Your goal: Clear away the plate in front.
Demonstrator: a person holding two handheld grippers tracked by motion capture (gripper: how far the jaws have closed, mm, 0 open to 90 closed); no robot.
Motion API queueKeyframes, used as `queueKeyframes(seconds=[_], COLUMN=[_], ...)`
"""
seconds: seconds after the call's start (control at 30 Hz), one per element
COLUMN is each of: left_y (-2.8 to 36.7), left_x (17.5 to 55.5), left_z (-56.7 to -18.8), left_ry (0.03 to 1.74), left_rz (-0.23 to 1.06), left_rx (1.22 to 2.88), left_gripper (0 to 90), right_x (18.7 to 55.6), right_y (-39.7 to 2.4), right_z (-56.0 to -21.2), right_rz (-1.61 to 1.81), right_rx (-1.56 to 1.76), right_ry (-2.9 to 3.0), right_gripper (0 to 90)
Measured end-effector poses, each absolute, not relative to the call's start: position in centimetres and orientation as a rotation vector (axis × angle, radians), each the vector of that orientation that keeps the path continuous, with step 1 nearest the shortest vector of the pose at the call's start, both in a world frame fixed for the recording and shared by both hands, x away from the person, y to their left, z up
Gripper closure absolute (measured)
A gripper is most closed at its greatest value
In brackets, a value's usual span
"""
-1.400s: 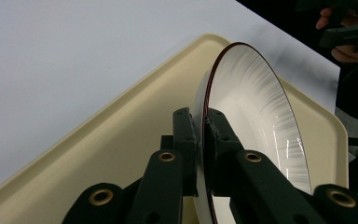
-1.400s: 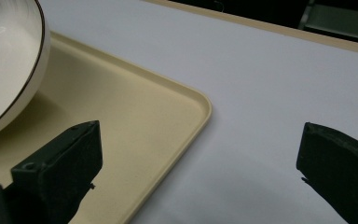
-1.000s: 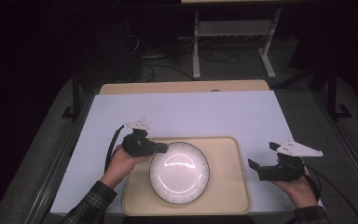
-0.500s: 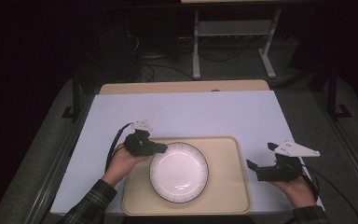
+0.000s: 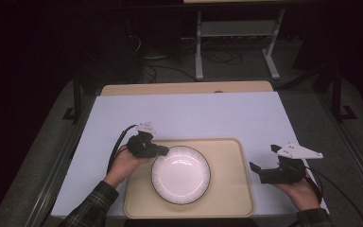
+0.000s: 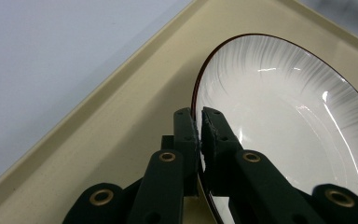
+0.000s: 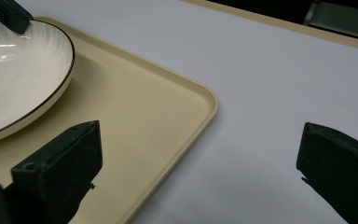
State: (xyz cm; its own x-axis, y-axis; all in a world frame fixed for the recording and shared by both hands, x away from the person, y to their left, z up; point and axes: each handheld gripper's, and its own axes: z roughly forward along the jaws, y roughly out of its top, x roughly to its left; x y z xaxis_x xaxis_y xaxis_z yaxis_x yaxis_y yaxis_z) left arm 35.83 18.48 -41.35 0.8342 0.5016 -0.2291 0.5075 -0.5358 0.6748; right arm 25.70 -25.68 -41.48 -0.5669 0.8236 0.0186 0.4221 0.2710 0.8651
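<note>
Between the earlier high views and this one the white plate [image 5: 180,174] has settled lower: it looked tipped toward the camera with a bright glare on it, and it now seems to lie nearly flat on the beige tray [image 5: 234,189], though I cannot tell whether its near edge has quite touched down. My hands have barely shifted.

My left tool [image 6: 198,128] is clamped on the plate's rim at its left edge, one jaw under the lip and one over it, the dark edge line running between them. My right tool [image 7: 200,158] stands wide open with nothing in it, just beside the tray's right edge over the white desk [image 5: 194,116].

Relative to the tray, the plate sits left of the middle, clear of the tray's walls.

I judge the plate stiff, glazed and slippery, and likely to chip or crack if it drops. A one-sided rim grip lets it pivot and slide, so the hold should be deep on the lip, where the rim flattens, not at the very edge. A second hold on the opposite rim would steady it.
</note>
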Motion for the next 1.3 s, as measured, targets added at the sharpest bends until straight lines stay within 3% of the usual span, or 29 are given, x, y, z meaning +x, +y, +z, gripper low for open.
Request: queueKeyframes(seconds=[0.7, 1.1, 1.3], left_y=[17.9, 18.6, 19.4], left_x=[36.0, 36.0, 36.0], left_z=[-42.5, -42.4, -41.9], left_ry=[0.686, 0.690, 0.726], left_rz=[0.059, 0.129, 0.169], left_rx=[2.327, 2.296, 2.257], left_gripper=[80.5, 33.3, 15.9], right_x=[25.8, 25.8, 25.7], right_y=[-25.9, -26.3, -26.4], right_z=[-41.7, -41.9, -41.8], right_rz=[1.235, 1.251, 1.256], right_rx=[1.129, 1.136, 1.133], right_ry=[2.106, 2.106, 2.105], right_gripper=[0.0, 0.0, 0.0])
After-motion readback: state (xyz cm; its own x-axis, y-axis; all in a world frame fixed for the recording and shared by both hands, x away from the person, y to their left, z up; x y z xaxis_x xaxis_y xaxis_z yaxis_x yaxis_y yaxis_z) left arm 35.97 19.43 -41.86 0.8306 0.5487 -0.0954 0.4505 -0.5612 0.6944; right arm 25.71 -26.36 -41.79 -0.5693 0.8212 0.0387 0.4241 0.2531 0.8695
